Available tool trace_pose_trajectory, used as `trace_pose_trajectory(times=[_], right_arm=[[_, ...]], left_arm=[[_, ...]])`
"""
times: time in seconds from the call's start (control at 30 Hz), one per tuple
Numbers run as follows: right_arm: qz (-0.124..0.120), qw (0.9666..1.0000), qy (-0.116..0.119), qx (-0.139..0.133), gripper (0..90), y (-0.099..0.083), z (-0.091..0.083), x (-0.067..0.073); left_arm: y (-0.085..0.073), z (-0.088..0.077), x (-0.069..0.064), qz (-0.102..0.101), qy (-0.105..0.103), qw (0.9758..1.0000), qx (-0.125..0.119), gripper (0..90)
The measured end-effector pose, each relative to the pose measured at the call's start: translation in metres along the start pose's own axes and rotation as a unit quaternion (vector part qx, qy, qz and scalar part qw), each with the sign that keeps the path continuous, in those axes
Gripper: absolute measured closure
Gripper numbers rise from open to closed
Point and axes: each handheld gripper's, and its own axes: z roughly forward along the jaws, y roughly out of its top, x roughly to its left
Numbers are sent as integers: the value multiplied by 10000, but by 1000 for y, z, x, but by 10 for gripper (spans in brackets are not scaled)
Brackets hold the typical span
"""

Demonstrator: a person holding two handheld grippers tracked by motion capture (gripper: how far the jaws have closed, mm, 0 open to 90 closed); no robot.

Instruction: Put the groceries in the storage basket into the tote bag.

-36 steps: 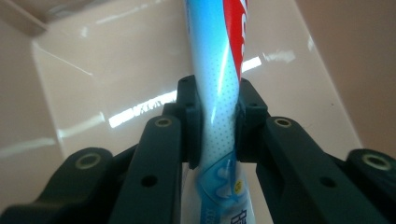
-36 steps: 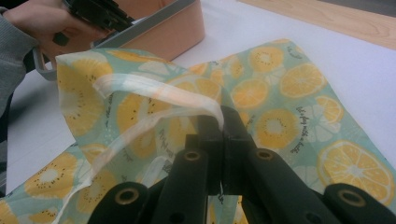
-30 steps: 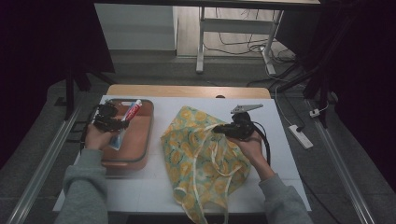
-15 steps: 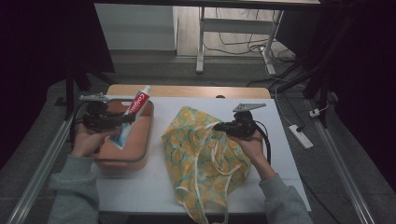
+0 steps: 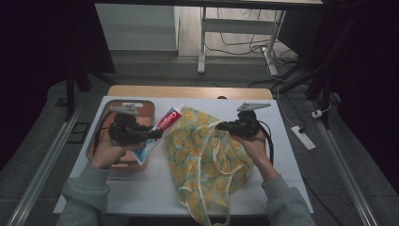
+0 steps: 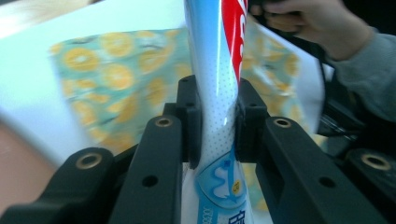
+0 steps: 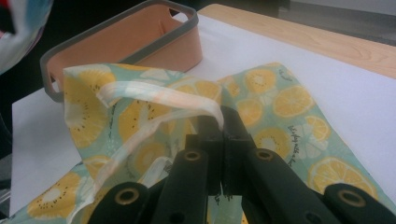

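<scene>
Left gripper (image 5: 157, 134) has carried the Colgate toothpaste tube (image 5: 165, 121) rightward off the orange tray (image 5: 100, 125), jaws clamped on it at the lemon-print bag (image 5: 207, 160) edge, while right gripper (image 5: 220, 125) pinches the bag's fabric near its pale handle (image 7: 159, 95).

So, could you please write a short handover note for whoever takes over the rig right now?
Left gripper: shut on the toothpaste tube, held at the fabric bag's left edge.
Right gripper: shut on the bag's pale strap, lifting the opening.
Tray: at the table's left, beside the bag.
Done: tube out of tray.
Left, probably: put the tube into the bag, release both.
</scene>
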Motion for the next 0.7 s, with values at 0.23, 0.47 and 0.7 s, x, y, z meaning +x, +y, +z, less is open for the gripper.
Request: trace_pose_trajectory(times=[0.23, 0.47, 0.7], right_arm=[[-15, 10000, -13, -34, 884, 3, 1, 1], [34, 9998, -60, -177, 883, 4, -4, -1], [169, 9992, 42, -363, 883, 7, -7, 2]], left_arm=[[7, 29, -30, 394, -300, 9980, 399, 755], [5, 62, -54, 698, -299, 9924, 972, 755], [-1, 77, -72, 922, -94, 9852, 1441, 755]])
